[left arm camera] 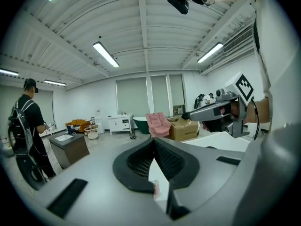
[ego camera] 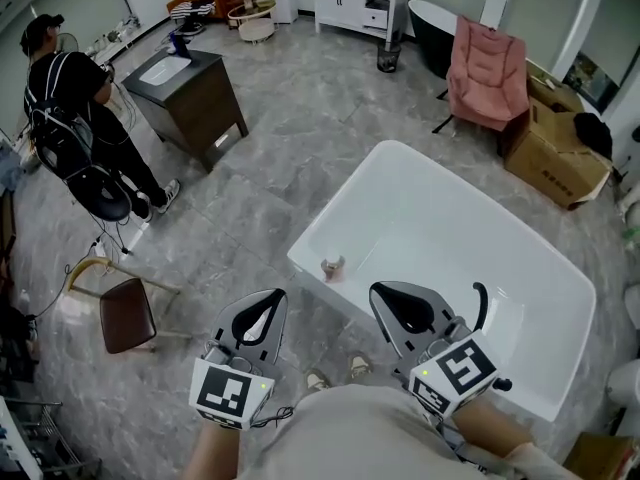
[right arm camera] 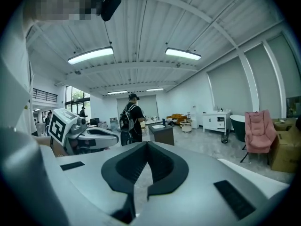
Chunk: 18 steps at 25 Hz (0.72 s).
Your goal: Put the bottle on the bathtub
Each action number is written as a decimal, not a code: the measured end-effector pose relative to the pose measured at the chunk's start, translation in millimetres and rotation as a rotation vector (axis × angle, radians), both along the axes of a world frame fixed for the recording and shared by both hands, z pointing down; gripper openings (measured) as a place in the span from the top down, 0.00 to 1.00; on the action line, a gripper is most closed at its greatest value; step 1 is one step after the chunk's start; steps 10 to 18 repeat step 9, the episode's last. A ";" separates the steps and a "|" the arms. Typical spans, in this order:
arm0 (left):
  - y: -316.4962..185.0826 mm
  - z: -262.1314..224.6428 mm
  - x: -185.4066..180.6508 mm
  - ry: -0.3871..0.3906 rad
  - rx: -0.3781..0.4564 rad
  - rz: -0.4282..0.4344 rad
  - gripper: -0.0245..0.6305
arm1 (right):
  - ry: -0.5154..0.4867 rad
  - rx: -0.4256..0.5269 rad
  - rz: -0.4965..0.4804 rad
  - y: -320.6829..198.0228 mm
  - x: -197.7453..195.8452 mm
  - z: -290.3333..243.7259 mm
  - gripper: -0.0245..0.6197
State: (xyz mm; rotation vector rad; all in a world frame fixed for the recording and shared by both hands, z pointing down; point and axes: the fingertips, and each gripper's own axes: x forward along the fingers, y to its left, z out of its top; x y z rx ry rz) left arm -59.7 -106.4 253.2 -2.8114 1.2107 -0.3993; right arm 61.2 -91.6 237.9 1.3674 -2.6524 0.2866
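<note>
1. Grey marbled floor (ego camera: 290,138) fills a large showroom, and a white bathtub (ego camera: 520,268) stands on it at an angle, right of centre in the head view.
2. On the bathtub's left end, close to its near corner, sits the small pinkish bottle (ego camera: 333,267). Whether it rests on the rim or just inside it cannot be told. Nothing touches it.
3. The left hand-held gripper (ego camera: 268,306) hovers over the floor just short of the bathtub's near corner, apart from the bottle. In its own view the left hand-held gripper (left arm camera: 153,147) has its jaws pressed together at the tips and holds nothing. The bottle (left arm camera: 155,188) shows through the slit below them.
4. The right hand-held gripper (ego camera: 395,303) hangs over the bathtub's near rim, to the right of the bottle. In its own view the right hand-held gripper (right arm camera: 147,147) also has its jaws pressed together and empty.
5. Beyond the bathtub's far end stand a pink armchair (ego camera: 487,73) and a cardboard box (ego camera: 555,153).
6. Well to the bathtub's left are a dark vanity cabinet (ego camera: 190,93), a person in black with a backpack (ego camera: 70,98) and, nearer, a brown stool (ego camera: 128,313).
</note>
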 end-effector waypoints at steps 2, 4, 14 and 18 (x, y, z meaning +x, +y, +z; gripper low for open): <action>0.9 -0.2 4.0 -0.010 0.002 0.003 0.93 | -0.009 -0.005 0.006 -0.1 6.3 0.0 0.92; 2.4 -2.4 9.3 -0.012 -0.007 0.000 0.93 | -0.005 -0.005 0.005 0.8 10.8 -0.1 0.92; 5.4 -12.1 33.4 0.042 -0.026 0.006 0.93 | -0.007 -0.015 0.000 4.7 20.0 7.9 0.92; 5.4 -12.1 33.4 0.042 -0.026 0.006 0.93 | -0.007 -0.015 0.000 4.7 20.0 7.9 0.92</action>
